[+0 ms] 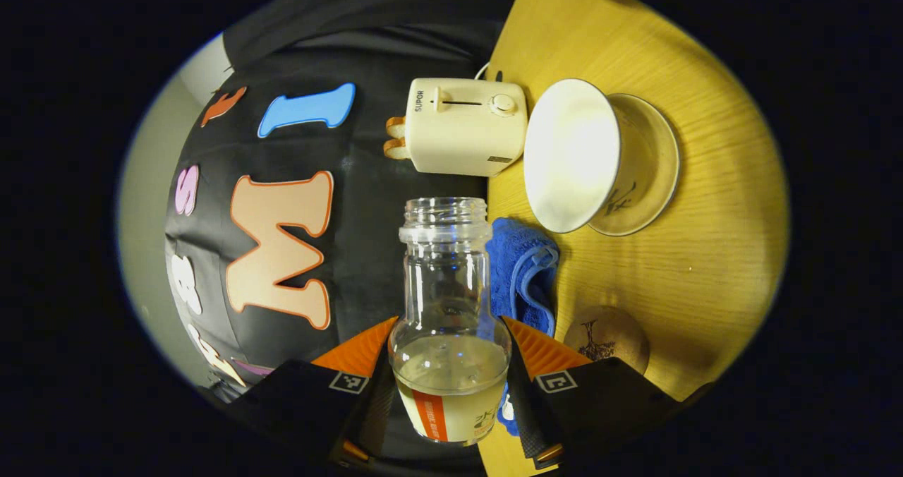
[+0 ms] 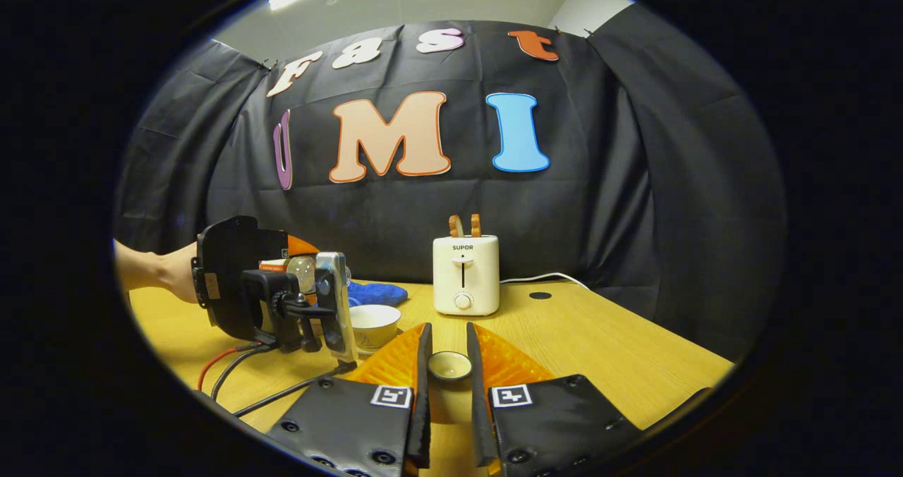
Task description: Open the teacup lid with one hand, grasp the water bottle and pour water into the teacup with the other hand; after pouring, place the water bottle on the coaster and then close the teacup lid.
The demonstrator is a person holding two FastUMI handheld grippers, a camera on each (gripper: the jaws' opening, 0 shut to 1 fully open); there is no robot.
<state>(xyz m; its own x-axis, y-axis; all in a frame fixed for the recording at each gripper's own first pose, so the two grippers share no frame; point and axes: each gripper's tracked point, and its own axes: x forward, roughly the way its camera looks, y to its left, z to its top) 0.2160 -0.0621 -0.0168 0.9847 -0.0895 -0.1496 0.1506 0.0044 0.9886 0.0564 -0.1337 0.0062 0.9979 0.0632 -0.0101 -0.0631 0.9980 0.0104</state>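
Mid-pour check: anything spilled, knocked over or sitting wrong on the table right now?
Nothing stands out. The left gripper holds the uncapped bottle tilted toward the open teacup, water inside it. The right gripper holds the lid. The table looks dry; the coaster is bare, cloth and toaster undisturbed.

The right gripper (image 2: 447, 353) pinches the teacup lid (image 2: 450, 365) above the table (image 2: 600, 350), near the toaster (image 2: 465, 274).

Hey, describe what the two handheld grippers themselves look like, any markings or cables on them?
Each gripper has a black housing at the finger bases bearing a square black-and-white marker tag per finger, seen on the left gripper and the right gripper. In the right gripper view, the left gripper shows a bulky black body with a clamp mount, a red cable and black cables trailing onto the table.
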